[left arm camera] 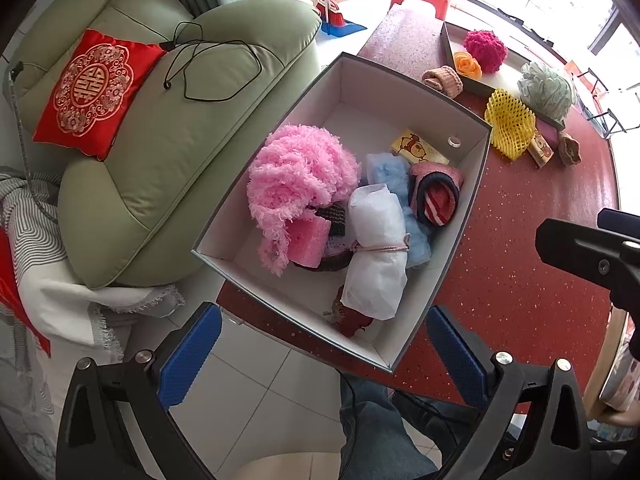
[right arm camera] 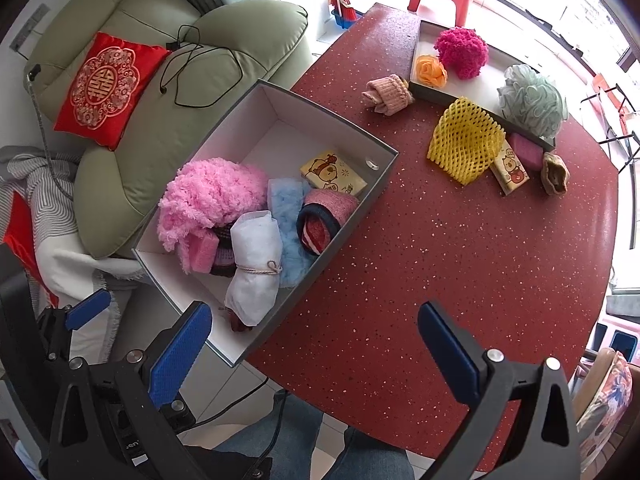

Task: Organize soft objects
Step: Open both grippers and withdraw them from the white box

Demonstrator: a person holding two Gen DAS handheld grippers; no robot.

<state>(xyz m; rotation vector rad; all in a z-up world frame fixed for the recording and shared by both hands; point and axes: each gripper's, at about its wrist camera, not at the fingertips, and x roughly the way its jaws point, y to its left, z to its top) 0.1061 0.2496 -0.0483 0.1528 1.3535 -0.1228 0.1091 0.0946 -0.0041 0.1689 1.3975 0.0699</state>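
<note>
A grey box (left arm camera: 456, 216) (right arm camera: 352, 216) on the red table's left edge holds a fluffy pink bundle (left arm camera: 296, 176) (right arm camera: 208, 196), a white tied roll (left arm camera: 376, 248) (right arm camera: 256, 264), blue fluff (right arm camera: 288, 216), a striped roll (left arm camera: 438, 196) and a yellow tissue pack (right arm camera: 332, 172). On the table lie a pink knit roll (right arm camera: 388, 94), a yellow foam net (right arm camera: 464, 144), a second tissue pack (right arm camera: 510, 170) and a brown pouch (right arm camera: 556, 174). My left gripper (left arm camera: 324, 356) is open and empty above the box's near corner. My right gripper (right arm camera: 316, 352) is open and empty over the table's near edge.
A shallow lid tray (right arm camera: 448, 98) at the far side holds a magenta pompom (right arm camera: 462, 52), an orange rose (right arm camera: 430, 72), a mint bath puff (right arm camera: 532, 100) and a pink sponge (right arm camera: 528, 152). A green armchair (left arm camera: 168, 128) with a red cushion (left arm camera: 92, 92) stands left of the table.
</note>
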